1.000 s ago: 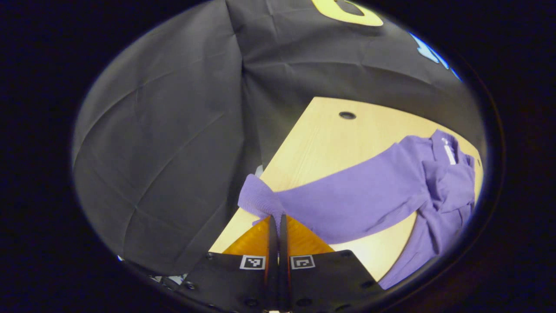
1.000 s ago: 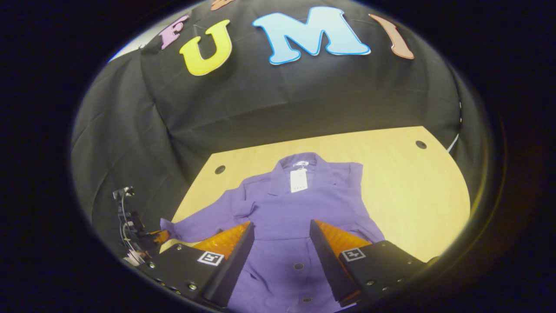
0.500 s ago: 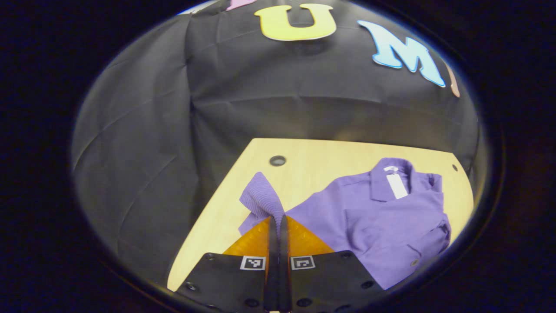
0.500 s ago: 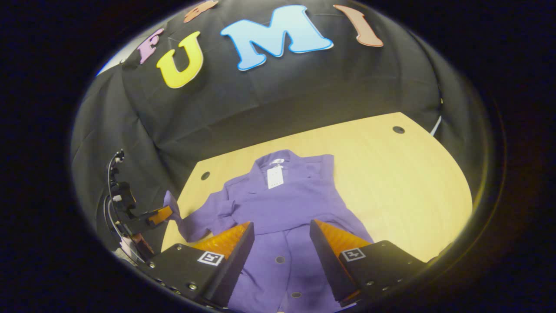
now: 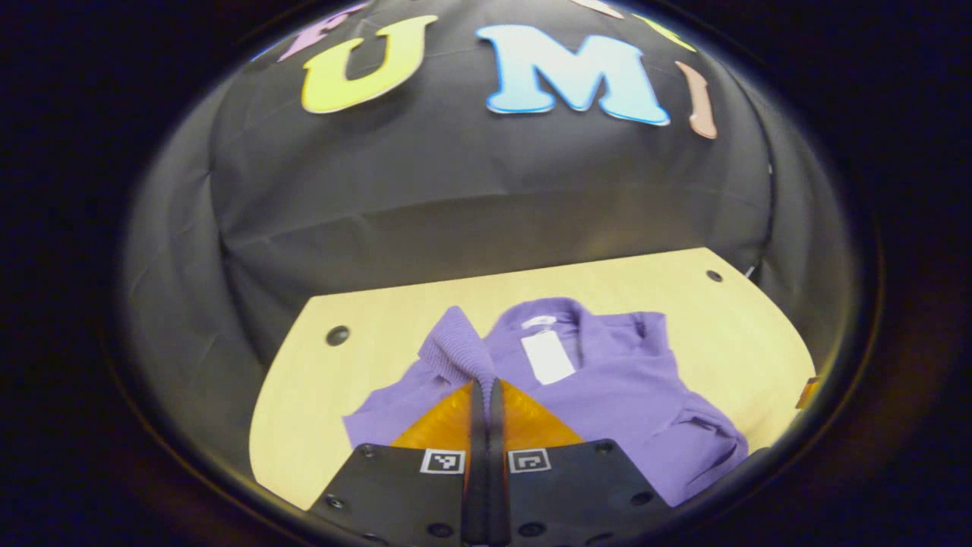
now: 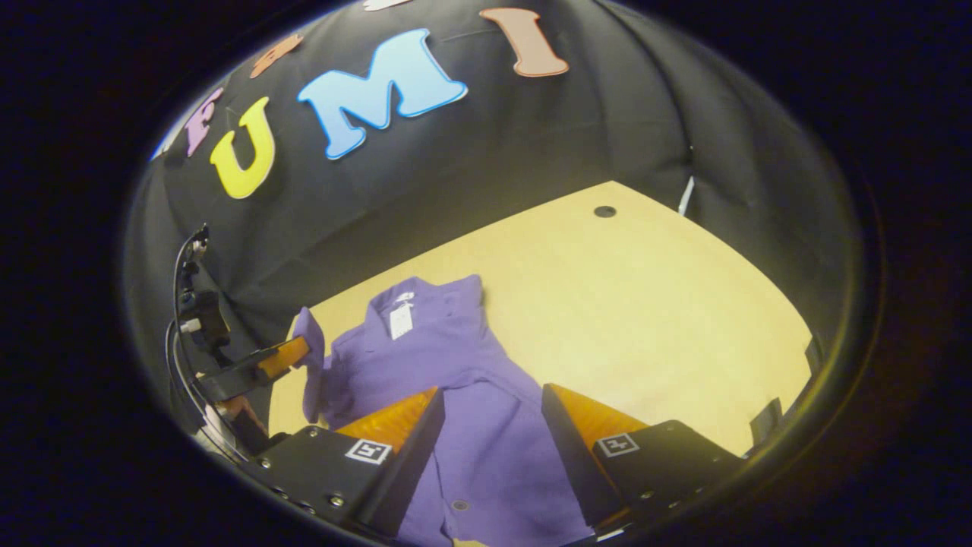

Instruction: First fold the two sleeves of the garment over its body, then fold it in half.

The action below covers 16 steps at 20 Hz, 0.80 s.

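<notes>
The purple garment [image 5: 607,395] lies on the worktop [image 5: 744,334]. The left gripper [image 5: 486,384] is clenched on its ribbed sleeve cuff [image 5: 456,353], lifted over the body. The right gripper [image 6: 492,403] hangs released above the garment. A white tag [image 5: 548,357] at the collar shows no legible writing.

No wording is legible on the white tag [image 5: 548,357] at the collar of the purple garment [image 5: 607,395]. Small square black-and-white markers [image 5: 442,460] sit on the gripper bodies, at 6 o'clock in both views, carrying patterns, not text.
</notes>
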Tool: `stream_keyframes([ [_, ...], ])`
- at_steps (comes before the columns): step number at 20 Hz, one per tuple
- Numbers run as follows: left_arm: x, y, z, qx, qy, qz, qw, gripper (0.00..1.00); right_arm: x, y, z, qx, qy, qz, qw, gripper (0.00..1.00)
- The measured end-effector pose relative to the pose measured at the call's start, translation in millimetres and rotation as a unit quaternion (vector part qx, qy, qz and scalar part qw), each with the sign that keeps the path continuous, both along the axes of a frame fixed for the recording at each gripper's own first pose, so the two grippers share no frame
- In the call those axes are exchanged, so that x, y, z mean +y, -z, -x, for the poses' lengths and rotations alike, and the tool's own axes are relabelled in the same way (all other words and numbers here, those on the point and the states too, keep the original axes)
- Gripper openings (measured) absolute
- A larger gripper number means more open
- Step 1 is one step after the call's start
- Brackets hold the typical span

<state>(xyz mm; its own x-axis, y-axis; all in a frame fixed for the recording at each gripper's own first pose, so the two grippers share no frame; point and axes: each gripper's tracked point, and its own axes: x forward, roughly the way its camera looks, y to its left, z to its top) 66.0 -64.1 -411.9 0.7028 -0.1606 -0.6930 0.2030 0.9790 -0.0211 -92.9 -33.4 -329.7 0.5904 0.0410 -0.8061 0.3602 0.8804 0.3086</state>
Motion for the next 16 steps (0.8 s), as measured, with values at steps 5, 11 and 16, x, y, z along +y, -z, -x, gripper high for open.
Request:
stream_keyframes([
  [5, -100.5, 13.6, 9.1, 0.011, 0.073, 0.019, 0.997, 0.07, -38.9, -2.1, 33.5, 0.013, 0.046, 0.016, 0.999, 0.83],
  [11, -159.7, 20.7, 29.9, 0.026, 0.116, 0.03, 0.992, 0.06, -62.6, 0.5, 59.2, 0.029, 0.077, 0.022, 0.996, 0.83],
  [16, -177.1, 36.4, 39.5, 0.056, 0.14, 0.039, 0.988, 0.09, -67.8, 0.1, 67.0, 0.032, 0.083, 0.022, 0.996, 0.83],
])
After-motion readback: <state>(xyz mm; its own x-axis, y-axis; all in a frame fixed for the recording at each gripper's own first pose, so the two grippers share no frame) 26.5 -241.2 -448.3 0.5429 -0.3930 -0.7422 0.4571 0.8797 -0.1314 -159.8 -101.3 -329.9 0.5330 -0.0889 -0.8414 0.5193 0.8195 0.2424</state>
